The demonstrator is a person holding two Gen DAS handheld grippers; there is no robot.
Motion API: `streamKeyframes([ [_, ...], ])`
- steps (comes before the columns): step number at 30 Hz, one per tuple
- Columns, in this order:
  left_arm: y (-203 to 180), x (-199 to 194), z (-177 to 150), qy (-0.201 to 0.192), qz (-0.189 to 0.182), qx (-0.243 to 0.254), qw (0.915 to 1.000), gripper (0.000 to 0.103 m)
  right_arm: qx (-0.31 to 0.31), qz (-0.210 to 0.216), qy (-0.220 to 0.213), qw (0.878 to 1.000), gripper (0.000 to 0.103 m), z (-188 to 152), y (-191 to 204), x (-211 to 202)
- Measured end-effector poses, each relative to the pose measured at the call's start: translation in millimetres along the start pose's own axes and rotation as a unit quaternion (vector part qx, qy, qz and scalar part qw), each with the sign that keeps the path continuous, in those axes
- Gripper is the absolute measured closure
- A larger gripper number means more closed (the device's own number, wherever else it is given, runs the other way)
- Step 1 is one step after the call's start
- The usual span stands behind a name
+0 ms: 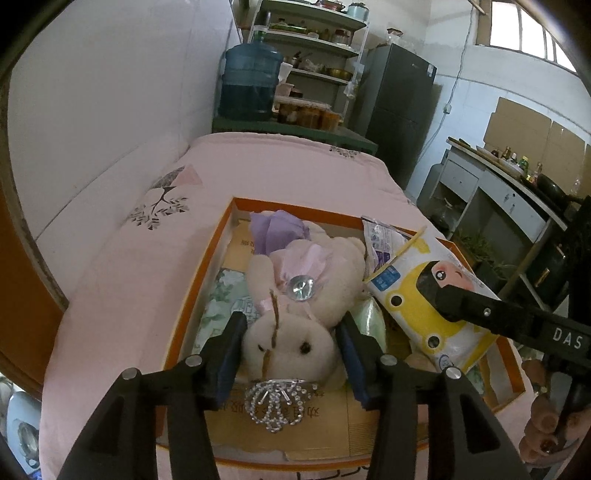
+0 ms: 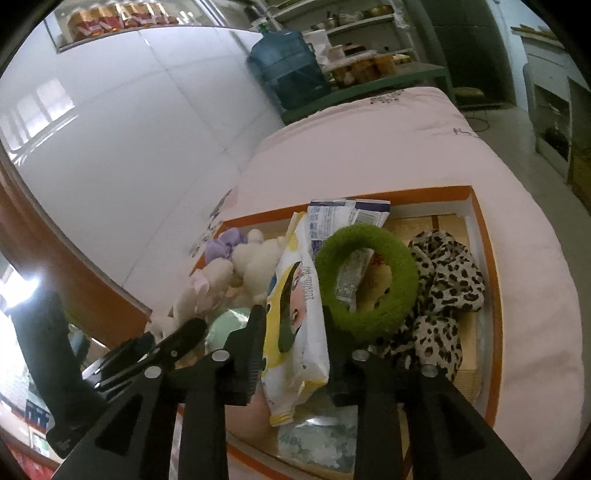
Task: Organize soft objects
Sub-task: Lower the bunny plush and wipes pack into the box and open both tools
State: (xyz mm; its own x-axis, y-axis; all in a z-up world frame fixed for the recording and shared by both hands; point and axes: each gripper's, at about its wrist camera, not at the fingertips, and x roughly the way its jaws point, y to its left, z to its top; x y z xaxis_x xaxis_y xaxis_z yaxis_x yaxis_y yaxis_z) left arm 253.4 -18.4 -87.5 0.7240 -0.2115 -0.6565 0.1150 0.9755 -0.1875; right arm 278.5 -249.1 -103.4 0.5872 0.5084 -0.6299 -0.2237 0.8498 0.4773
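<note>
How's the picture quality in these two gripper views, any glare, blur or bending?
Left wrist view: sharp up close, the plush bear crisp; strong fisheye bending at the edges, the window blown out. Right wrist view: softer; glare on the glossy wall, a bright flare at the left edge, dark corners.

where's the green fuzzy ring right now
In the right wrist view the green fuzzy ring lies in the orange box, between the yellow tissue pack and the leopard-print cloth.
</note>
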Motion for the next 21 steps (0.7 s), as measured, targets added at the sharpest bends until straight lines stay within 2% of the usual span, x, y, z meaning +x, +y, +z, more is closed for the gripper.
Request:
streamKeyframes([
  [2,-0.2,-1.2,-0.5,-0.002,-0.002,-0.001,1.0000,0.046,-0.006,-0.004,-0.002,1.000,0.062,-0.5,1.7,-1.3],
  [7,-1.1,-5.1,0.5,-0.009,-0.002,0.000,1.0000,0.039,-0.022,-0.021,-0.013,0.999,0.052,-2.6,8.8,-6.0],
  [21,-13.8,-31.9,1.9,-0.038,-0.019,0.014,0.9990,0.035,-0.043,-0.061,-0.033,0.997,0.048,-6.5,16.6,-23.8],
])
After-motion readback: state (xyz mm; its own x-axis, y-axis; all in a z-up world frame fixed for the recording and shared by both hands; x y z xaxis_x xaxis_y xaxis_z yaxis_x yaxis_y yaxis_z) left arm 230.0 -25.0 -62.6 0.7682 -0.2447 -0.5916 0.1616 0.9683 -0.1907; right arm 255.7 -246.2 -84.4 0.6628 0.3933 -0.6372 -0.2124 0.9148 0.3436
